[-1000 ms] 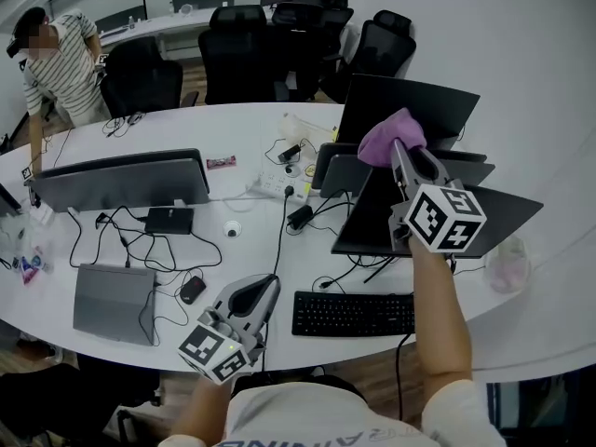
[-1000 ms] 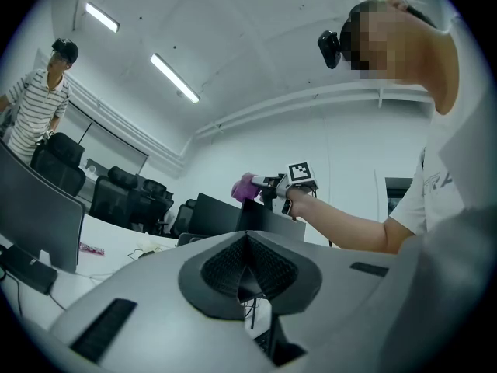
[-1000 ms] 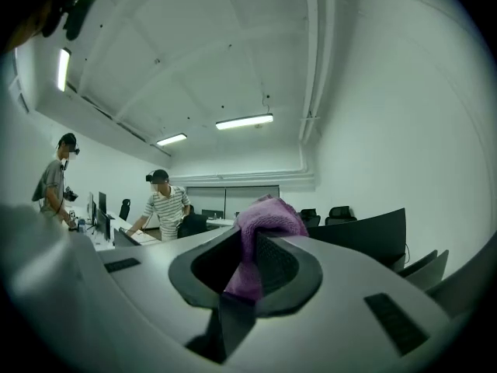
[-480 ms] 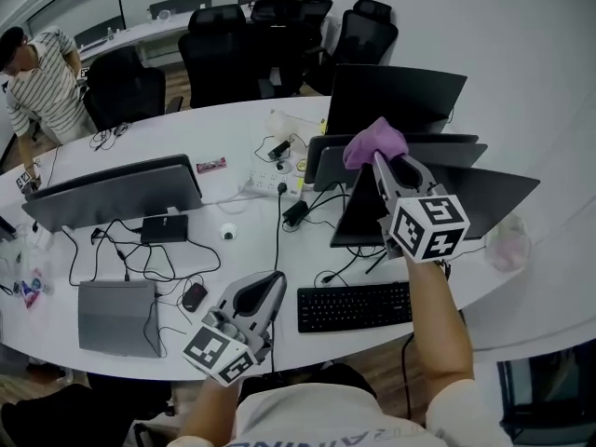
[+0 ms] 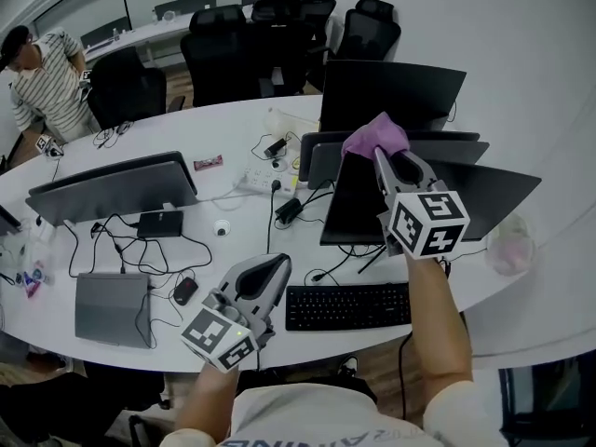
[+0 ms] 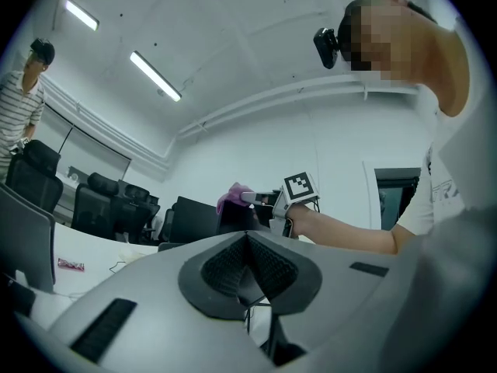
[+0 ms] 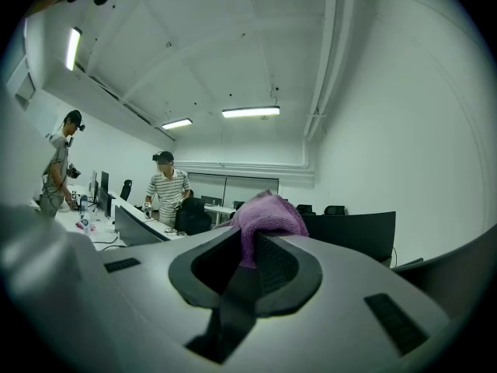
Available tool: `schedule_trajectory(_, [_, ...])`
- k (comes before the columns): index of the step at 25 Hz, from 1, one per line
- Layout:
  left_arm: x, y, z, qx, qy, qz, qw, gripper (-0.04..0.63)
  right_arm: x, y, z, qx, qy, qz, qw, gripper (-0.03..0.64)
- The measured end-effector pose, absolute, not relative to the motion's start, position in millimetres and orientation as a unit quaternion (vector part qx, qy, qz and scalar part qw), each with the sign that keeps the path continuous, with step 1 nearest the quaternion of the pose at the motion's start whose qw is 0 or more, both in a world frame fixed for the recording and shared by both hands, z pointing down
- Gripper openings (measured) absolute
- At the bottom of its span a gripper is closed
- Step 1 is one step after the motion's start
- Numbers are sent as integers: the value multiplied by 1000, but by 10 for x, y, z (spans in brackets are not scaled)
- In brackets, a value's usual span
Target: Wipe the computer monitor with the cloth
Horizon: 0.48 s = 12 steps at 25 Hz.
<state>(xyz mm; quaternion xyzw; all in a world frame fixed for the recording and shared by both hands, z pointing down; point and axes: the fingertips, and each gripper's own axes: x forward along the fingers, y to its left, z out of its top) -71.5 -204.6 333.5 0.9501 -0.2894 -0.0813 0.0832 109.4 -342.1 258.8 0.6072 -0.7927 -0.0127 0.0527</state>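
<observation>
My right gripper [image 5: 379,154] is shut on a purple cloth [image 5: 375,136], held up in the air above the top edges of a cluster of black monitors. The nearest monitor [image 5: 358,210] stands behind the keyboard, its dark screen tilted toward me. In the right gripper view the cloth [image 7: 266,213] bunches up between the shut jaws of that gripper [image 7: 250,256]. My left gripper [image 5: 277,265] hangs low over the desk's front edge, shut and empty. The left gripper view shows its jaws [image 6: 247,243] pressed together, with the cloth [image 6: 233,195] far off.
A black keyboard [image 5: 346,305] lies in front of the monitor. To the left are a closed laptop [image 5: 112,305], a mouse [image 5: 184,290], another monitor [image 5: 112,186] and tangled cables. A power strip [image 5: 256,182] sits mid-desk. A person in a striped shirt [image 5: 51,68] stands far left by office chairs [image 5: 242,45].
The head view has shifted slightly. My right gripper keeps the cloth raised over the monitors; the left gripper has crept a little up and right near the desk edge.
</observation>
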Motion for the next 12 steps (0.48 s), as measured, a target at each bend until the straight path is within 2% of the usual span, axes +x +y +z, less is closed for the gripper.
schedule_trajectory(12, [243,-1949,3040,950,-292,-87,69,10,1952,-3309,2580,596,-801,-2,58,61])
